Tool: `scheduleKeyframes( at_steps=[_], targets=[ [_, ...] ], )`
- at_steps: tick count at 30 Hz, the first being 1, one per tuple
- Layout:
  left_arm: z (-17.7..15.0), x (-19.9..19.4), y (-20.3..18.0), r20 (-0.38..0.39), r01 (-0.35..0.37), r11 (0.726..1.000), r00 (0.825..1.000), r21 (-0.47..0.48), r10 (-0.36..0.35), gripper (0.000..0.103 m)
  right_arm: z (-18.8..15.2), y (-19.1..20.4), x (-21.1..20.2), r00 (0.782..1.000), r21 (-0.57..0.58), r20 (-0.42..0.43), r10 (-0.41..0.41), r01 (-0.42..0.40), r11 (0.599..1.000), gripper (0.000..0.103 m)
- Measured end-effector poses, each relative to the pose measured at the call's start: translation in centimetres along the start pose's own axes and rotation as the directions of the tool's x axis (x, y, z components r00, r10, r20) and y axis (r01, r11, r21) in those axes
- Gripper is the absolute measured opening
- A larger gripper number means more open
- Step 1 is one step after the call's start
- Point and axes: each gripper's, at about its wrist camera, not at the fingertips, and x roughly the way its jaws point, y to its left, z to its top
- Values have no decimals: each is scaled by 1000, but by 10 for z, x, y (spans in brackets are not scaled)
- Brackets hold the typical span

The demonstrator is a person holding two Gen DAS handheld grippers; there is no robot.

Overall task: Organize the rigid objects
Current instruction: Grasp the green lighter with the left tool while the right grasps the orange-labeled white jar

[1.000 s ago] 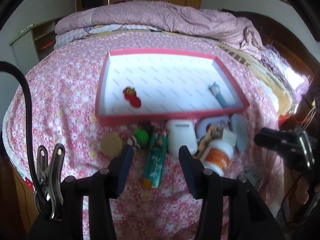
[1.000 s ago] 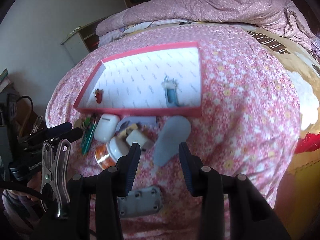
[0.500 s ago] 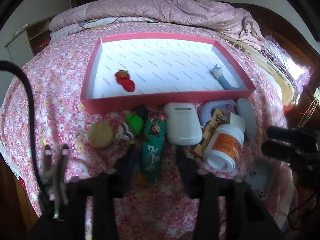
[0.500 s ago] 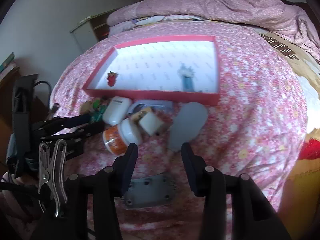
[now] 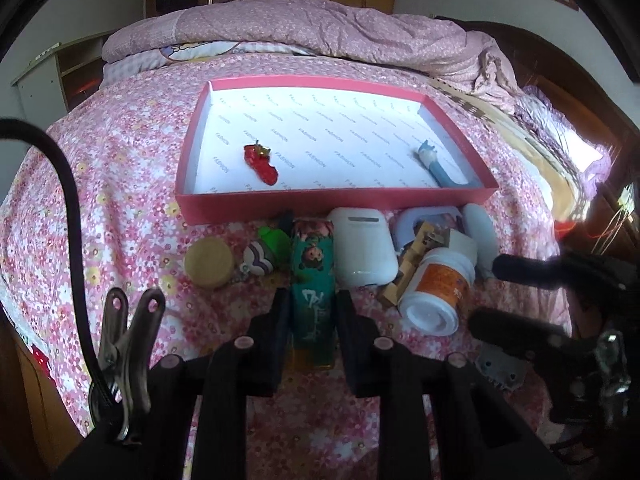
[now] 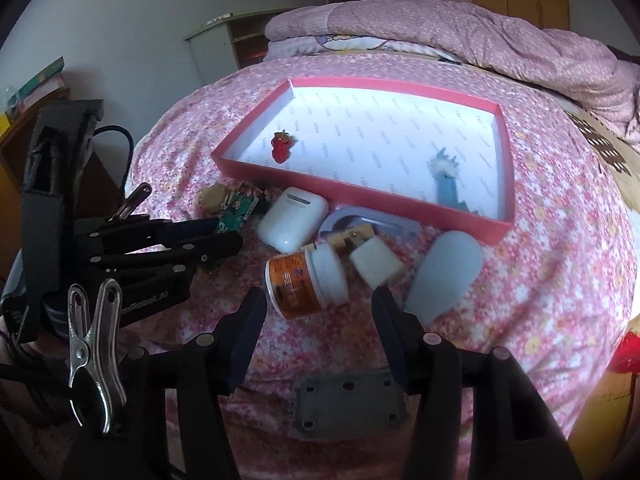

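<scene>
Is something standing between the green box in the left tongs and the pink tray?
Nothing visible blocks it. The green box lies between the closing left tongs, its far end almost at the pink tray's near wall.

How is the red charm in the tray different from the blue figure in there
The red charm is short and stubby; the blue figure is long and thin. The charm lies near the tray's left side, clear of the walls; the figure lies at the right, close to the front corner. Both lie flat inside the pink tray.

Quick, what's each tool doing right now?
Left tool: closing on the green box between its jaws.
Right tool: opening, nothing held.
</scene>
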Motion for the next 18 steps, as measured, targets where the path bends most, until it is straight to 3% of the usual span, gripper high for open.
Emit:
scheduleKeyframes(
  at_steps=[18],
  targets=[
    [-3, -1, 10, 4, 9, 999, 1000, -40, -9, 24, 8, 16, 28, 998, -101, -51, -32, 26, 995, 56]
  ],
)
